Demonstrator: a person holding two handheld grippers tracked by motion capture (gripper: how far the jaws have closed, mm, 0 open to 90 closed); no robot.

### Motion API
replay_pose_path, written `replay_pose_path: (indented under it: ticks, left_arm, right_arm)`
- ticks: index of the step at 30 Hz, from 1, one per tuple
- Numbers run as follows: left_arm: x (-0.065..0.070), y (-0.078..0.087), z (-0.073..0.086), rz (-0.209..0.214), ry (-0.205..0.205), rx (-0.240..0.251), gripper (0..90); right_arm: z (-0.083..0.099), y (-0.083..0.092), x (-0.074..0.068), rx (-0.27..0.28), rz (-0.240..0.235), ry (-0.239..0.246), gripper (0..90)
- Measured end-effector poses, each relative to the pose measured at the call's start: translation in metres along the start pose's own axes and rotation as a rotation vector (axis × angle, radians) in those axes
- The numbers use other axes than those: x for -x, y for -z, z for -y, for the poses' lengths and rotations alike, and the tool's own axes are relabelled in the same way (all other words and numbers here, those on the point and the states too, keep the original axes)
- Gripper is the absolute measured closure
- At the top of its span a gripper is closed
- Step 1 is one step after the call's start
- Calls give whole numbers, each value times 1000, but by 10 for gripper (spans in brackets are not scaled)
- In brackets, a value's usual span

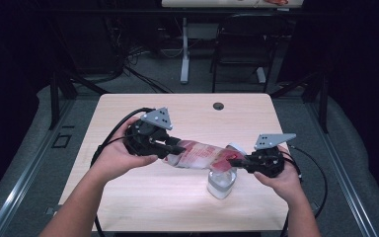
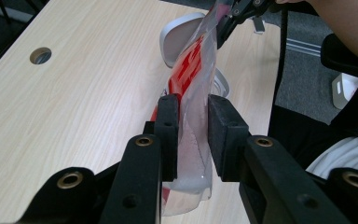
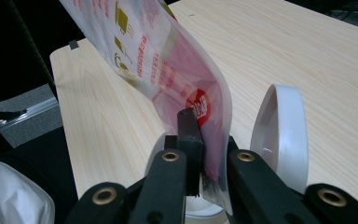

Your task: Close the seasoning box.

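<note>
Stretching between two sets of jaws, a red-printed pouch (image 1: 200, 154) is held level above the desk (image 1: 128, 197). The left gripper (image 1: 175, 147) is clamped on the pouch's wide bottom end, jaws part-way closed around it; the right gripper (image 1: 237, 160) is pinched almost shut on the thin top edge. A clear container (image 1: 221, 183) stands directly below the right jaws, its white lid (image 3: 279, 135) hinged up, so the pouch appears positioned for pouring into it.
</note>
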State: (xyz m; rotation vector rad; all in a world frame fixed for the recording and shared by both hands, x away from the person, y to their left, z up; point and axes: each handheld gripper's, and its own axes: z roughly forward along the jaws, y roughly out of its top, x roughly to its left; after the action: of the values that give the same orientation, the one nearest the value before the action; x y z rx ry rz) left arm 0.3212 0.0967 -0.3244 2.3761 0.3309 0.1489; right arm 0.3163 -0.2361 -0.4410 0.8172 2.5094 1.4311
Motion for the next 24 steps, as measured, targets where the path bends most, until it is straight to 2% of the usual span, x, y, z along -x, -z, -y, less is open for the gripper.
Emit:
replay_pose_path:
  ticks: [12, 24]
  left_arm:
    - [0, -2, -2, 1, -3, 3, 749]
    - [0, 0, -3, 1, -3, 7, 750]
  right_arm:
    - [1, 5, -1, 2, 2, -1, 881]
    - [2, 7, -2, -2, -22, -6, 886]
